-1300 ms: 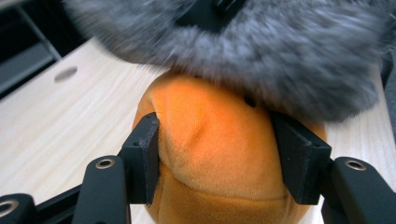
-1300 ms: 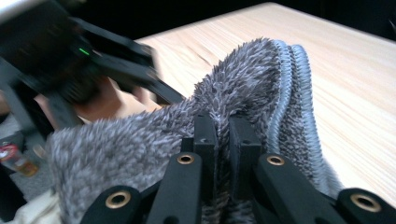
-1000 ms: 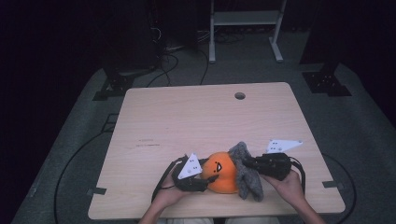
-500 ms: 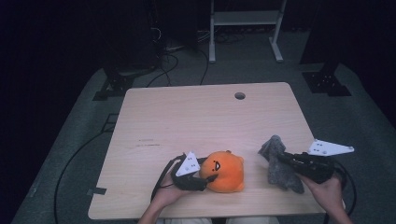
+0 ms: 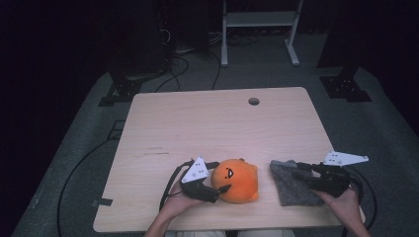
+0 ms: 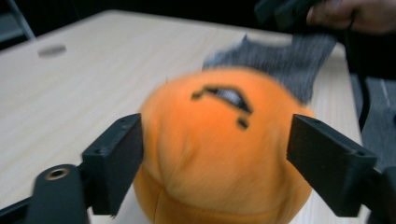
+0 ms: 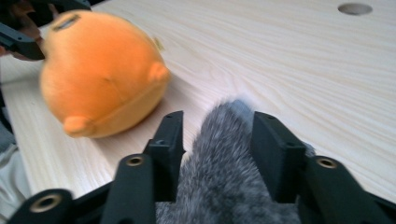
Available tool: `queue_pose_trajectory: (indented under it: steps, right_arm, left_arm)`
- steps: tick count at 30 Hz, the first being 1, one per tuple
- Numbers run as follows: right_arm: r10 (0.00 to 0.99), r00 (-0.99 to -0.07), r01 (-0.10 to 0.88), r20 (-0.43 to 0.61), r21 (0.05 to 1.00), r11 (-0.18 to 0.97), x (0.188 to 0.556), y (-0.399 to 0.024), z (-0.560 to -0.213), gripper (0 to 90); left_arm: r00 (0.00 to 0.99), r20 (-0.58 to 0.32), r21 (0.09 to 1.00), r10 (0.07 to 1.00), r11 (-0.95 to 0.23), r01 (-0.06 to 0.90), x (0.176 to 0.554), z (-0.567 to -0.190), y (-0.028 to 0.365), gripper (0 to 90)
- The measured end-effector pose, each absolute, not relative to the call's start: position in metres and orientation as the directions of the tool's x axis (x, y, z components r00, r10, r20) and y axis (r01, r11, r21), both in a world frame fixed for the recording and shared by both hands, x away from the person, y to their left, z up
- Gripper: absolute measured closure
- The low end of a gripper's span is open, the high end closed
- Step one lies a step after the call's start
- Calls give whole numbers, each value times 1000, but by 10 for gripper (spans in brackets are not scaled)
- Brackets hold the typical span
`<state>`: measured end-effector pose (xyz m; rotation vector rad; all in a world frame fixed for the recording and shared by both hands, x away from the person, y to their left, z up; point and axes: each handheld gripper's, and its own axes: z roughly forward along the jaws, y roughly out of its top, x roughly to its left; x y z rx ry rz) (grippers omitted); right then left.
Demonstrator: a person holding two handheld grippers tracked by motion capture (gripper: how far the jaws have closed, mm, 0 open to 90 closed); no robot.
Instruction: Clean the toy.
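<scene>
1. Sitting near the counter's (image 5: 197, 123) front edge, the orange plush toy (image 5: 237, 180) is bare, and the grey cloth (image 5: 291, 185) lies just right of it.
2. Left tongs (image 5: 225, 188) stand apart around the toy, jaws just opening, pads clear.
3. Right tongs (image 5: 296, 170) have just been opening; the cloth lies loose between them.
4. Uncovering looks done; withdrawing remains.

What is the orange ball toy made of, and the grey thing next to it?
The orange toy looks like soft plush fabric: matte, short fuzzy pile, a visible seam and a stitched-looking dark face. The grey cloth looks like fleece or fuzzy knit: matte, hairy fibres, and it lies limp. The table looks like pale wood or wood-look laminate, with grain lines.
</scene>
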<state>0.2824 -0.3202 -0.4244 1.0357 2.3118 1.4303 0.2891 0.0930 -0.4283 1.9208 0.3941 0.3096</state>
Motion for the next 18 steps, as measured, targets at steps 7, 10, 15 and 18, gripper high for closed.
queue_pose_trajectory:
  steps: [7,10,15,18]
  right_arm:
    - [651,-742,422,162,867,266,279,-315,-420,486]
    - [634,-756,409,160,872,267,279,-311,-419,482]
    - [616,-772,394,158,879,268,281,-305,-418,477]
    - [610,-776,393,163,881,264,281,-303,-418,477]
  left_arm:
    - [918,93,930,386,-362,58,291,-418,71,97]
    - [924,95,891,371,-446,88,297,-424,58,75]
    - [892,144,872,428,-481,90,297,-432,53,121]
    - [884,188,863,428,-502,60,294,-432,54,362]
